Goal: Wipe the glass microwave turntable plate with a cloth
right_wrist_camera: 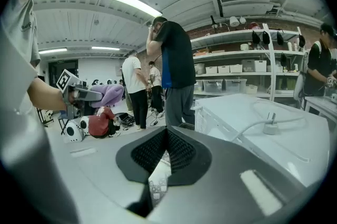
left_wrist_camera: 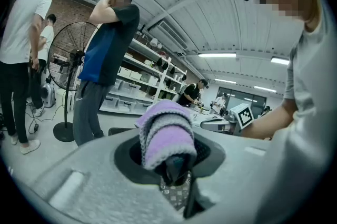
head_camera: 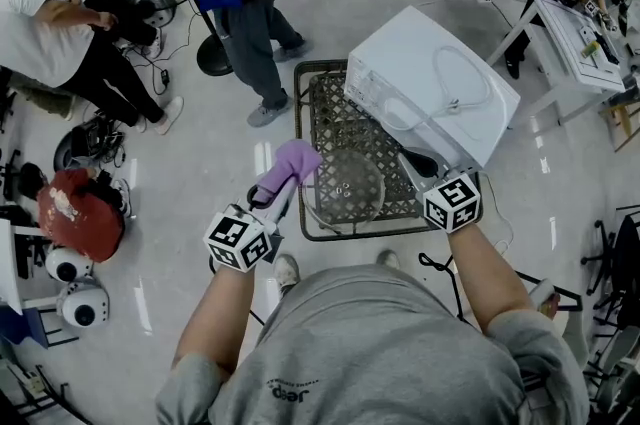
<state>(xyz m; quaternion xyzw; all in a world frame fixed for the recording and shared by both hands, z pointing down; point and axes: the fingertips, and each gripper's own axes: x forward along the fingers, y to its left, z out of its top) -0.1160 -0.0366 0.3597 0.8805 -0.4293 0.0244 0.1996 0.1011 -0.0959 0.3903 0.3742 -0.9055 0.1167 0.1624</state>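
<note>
head: steeply down over table (head_camera: 335, 128) | gripper views: low, level, along jaws | head+right share microwave (head_camera: 430, 83)

workshop lab: bin-lined shelves (right_wrist_camera: 231, 67), a floor fan (left_wrist_camera: 68, 59).

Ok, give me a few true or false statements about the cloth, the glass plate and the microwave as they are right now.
1. The left gripper is shut on a purple cloth. True.
2. The microwave stands on the floor. False: it sits on the black mesh table.
3. The glass plate is inside the microwave. False: it is out over the mesh table, in front of the microwave.
4. A white power cord lies on top of the microwave. True.
</note>
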